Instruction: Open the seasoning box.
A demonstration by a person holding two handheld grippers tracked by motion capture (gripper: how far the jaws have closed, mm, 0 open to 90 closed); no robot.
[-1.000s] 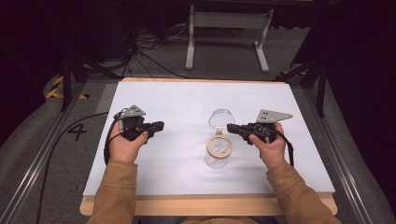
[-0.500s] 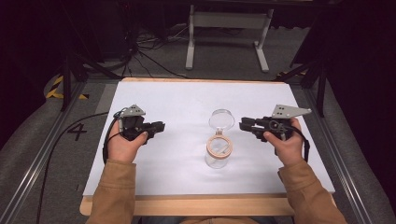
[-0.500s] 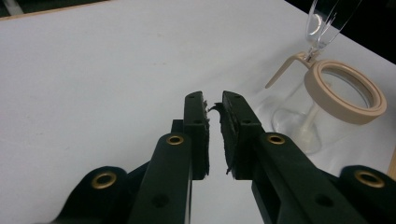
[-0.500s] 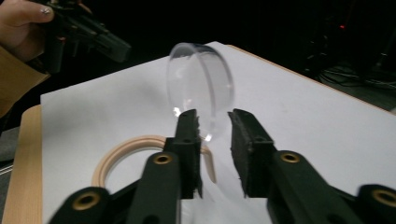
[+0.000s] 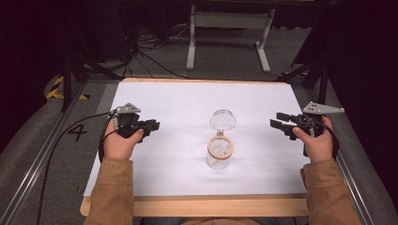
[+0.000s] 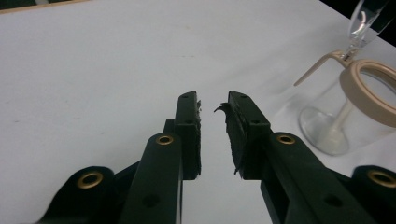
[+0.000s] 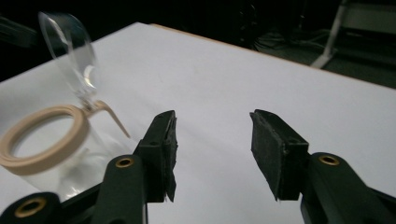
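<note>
High view — glass jar (image 5: pixel 218 153), lid flipped open, mid bench (image 5: pixel 178 108); left tongs (image 5: pixel 152 125) and right tongs (image 5: pixel 278 121) well apart from it. Left gripper view — tongs (image 6: pixel 212 105) narrowly parted, just been opening, empty. Right gripper view — tongs (image 7: pixel 212 135) wide, just been opening, empty; jar (image 7: pixel 46 140) left.

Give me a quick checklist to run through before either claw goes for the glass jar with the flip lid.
1. Jar upright on the table: ok.
2. Lid flipped open, tan rim ring exposed: ok.
3. Left claw empty, jaws just opening, narrow gap: ok.
4. Right claw empty, jaws just opening, wide apart: ok.
5. Both claws apart from the jar: ok.
6. Anything inside the jar: cannot tell.
</note>
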